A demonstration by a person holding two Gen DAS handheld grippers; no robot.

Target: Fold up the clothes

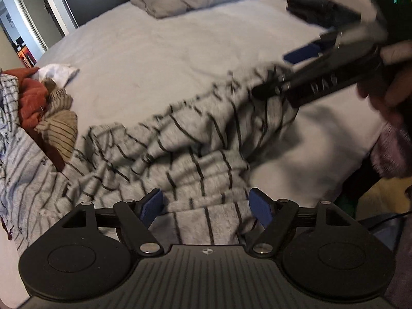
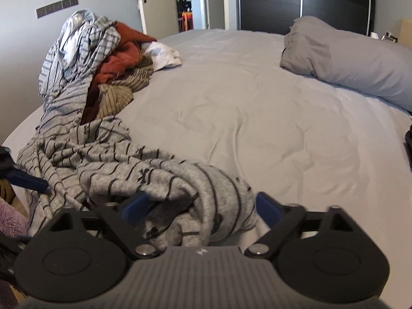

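Garment in hand: a grey knit garment with thin dark stripes (image 2: 123, 162) lies crumpled and twisted in a long rope across the near edge of the bed (image 2: 257, 118), which has a pale grey sheet.
Left hand-held gripper (image 1: 206, 206): its blue pads stand well apart, released, with striped cloth lying between and below them; nothing is pinched.
Right hand-held gripper (image 2: 198, 208): jaws likewise spread, a bunched end of the striped garment sitting between the pads but not clamped. The left wrist view shows it blurred, over the far end of the cloth.
Pile: a heap of unfolded clothes (image 2: 103, 59) sits at the bed's left corner, with rust-red, beige striped, white and pale striped pieces tangled together; the grey garment trails out from its foot.
Possibly folded: a dark item (image 1: 309, 7) lies near the grey pillow (image 2: 347, 61); too blurred to tell whether it is a folded garment.
Progress: judged from this, the striped garment is neither spread flat nor folded, and the heap remains to be folded. Most of the job appears to lie ahead.
Needed for this piece: finding two corners or a hem and laying it flat.
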